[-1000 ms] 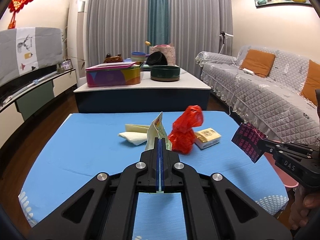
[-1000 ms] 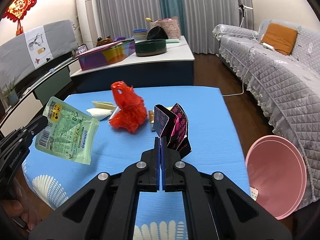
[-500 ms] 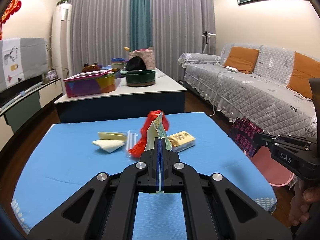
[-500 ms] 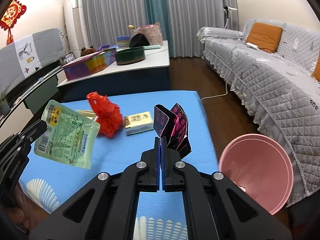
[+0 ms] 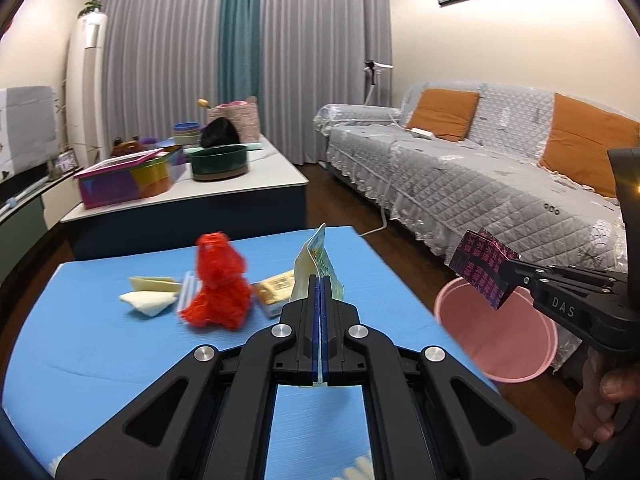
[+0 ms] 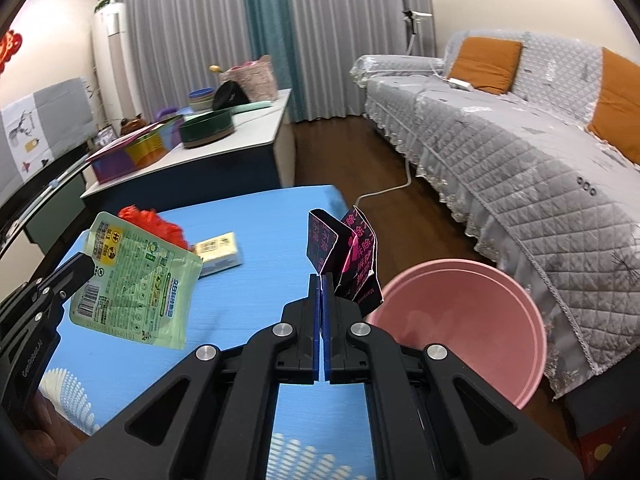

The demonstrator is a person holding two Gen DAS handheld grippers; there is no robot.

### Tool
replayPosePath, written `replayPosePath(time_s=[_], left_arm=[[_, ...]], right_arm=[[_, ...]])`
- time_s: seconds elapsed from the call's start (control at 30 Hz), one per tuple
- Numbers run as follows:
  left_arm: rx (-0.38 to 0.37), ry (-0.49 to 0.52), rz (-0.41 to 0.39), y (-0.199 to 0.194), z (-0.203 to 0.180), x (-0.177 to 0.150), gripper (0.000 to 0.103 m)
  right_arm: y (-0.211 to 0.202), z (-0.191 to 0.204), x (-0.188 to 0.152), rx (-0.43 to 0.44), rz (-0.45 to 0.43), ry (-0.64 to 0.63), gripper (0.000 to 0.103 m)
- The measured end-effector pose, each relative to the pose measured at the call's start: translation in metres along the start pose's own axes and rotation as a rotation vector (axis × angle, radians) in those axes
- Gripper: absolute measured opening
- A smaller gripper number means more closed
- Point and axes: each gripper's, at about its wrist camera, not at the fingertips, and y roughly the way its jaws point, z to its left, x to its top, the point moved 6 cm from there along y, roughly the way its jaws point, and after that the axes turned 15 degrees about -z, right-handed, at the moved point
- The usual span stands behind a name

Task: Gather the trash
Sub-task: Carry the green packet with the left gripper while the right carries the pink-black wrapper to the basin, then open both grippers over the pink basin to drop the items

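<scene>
Now, left wrist view: my left gripper (image 5: 319,280) is clamped flat on the green pouch (image 5: 316,258), held above the blue table (image 5: 100,344). Off to the right, the right gripper (image 5: 505,270) carries the black-and-pink wrapper (image 5: 482,266) over the pink bin (image 5: 496,344).

Right wrist view: jaws pinched tight on that wrapper (image 6: 346,256), bin rim (image 6: 460,266) just beyond. Carry step, I judge (both hands loaded). Next calls for letting go above the bin; the red bag (image 6: 154,222) and the yellow box (image 6: 218,254) lie on the table.
</scene>
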Motion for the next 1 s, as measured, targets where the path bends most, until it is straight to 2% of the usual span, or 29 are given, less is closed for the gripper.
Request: replayPosePath(time_s=[0.4,0.7,1.0], left_arm=[[-0.129,0.014,0.015,0.026,-0.064,0.011,0.000],[-0.224,0.040,0.032,0.054,-0.118,0.016,0.000],[-0.263,0.034,0.097,0.085,-0.151,0.005,0.000]], right_arm=[[-0.010,-0.080,0.012,-0.126,-0.024,0.093,0.001],[-0.011,-0.105,0.015,-0.166,-0.022,0.107,0.001],[-0.009,-0.135,0.014,-0.215,-0.014,0.139,0.001]])
